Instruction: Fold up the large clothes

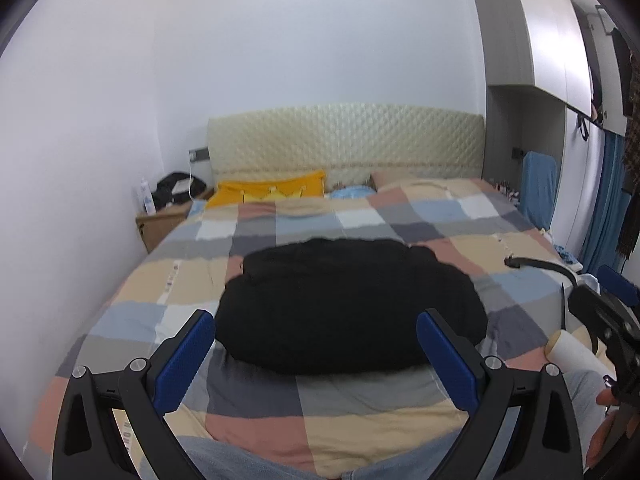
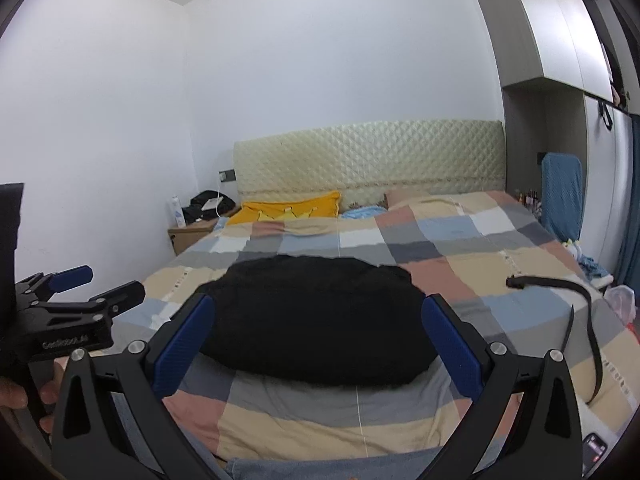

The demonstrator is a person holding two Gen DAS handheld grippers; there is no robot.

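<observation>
A large black garment (image 1: 352, 304) lies in a folded, rounded bundle on the checked bed cover (image 1: 360, 404); it also shows in the right wrist view (image 2: 316, 320). My left gripper (image 1: 316, 320) is open and empty, held above the bed's near end, short of the garment. My right gripper (image 2: 318, 308) is open and empty at about the same height. The right gripper shows at the right edge of the left wrist view (image 1: 612, 308); the left gripper shows at the left edge of the right wrist view (image 2: 80, 288).
A black belt (image 2: 576, 312) lies on the bed's right side. A lint roller (image 1: 572, 352) lies near the right corner. Yellow pillow (image 2: 292, 210) and padded headboard (image 2: 368, 160) are at the far end. A bedside table (image 2: 192, 234) stands left, a wardrobe (image 2: 560, 60) right.
</observation>
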